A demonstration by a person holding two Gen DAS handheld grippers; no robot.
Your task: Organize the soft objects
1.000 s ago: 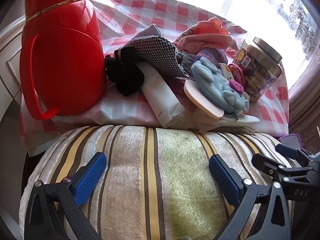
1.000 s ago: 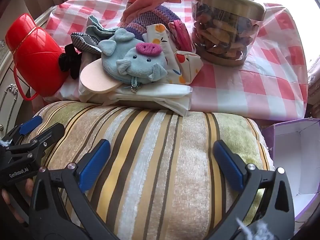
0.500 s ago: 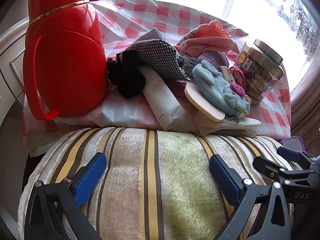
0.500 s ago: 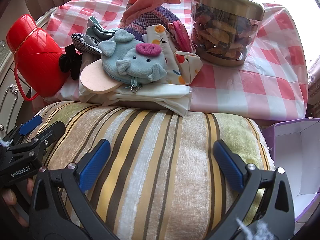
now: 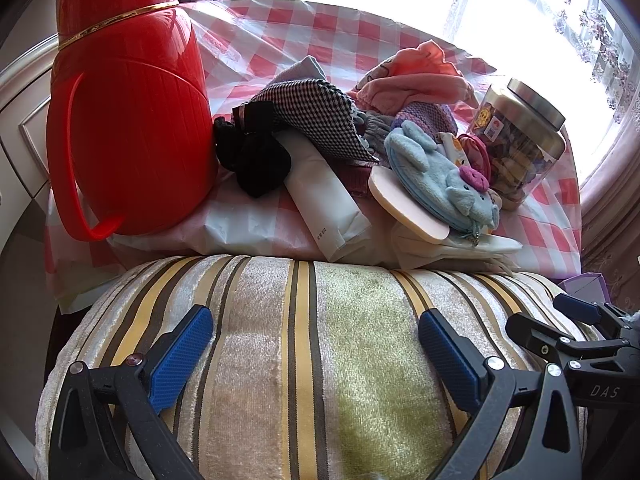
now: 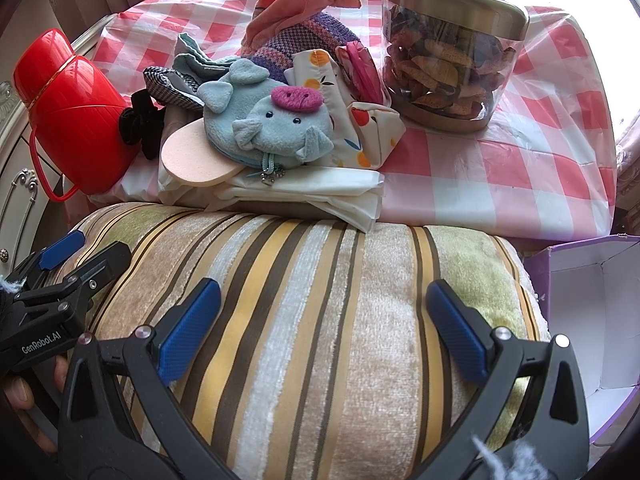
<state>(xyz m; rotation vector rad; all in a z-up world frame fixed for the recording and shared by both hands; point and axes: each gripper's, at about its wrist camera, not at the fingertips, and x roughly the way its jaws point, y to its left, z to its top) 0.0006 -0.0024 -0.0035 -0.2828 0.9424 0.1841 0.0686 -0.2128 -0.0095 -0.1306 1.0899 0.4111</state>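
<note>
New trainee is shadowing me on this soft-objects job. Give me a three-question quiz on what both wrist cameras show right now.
1. True or false: the left claw and right claw are both spread wide across the striped cushion.
2. Multiple choice: what sits directly under the blue plush pouch? A) the glass jar B) a peach oval sponge C) the purple box
3. Fill in: the tall red item at the table's left edge is a ____.

Key:
1. True; each claw's blue pads sit far apart on the cushion.
2. B, the peach oval sponge.
3. Red thermos jug.
</note>
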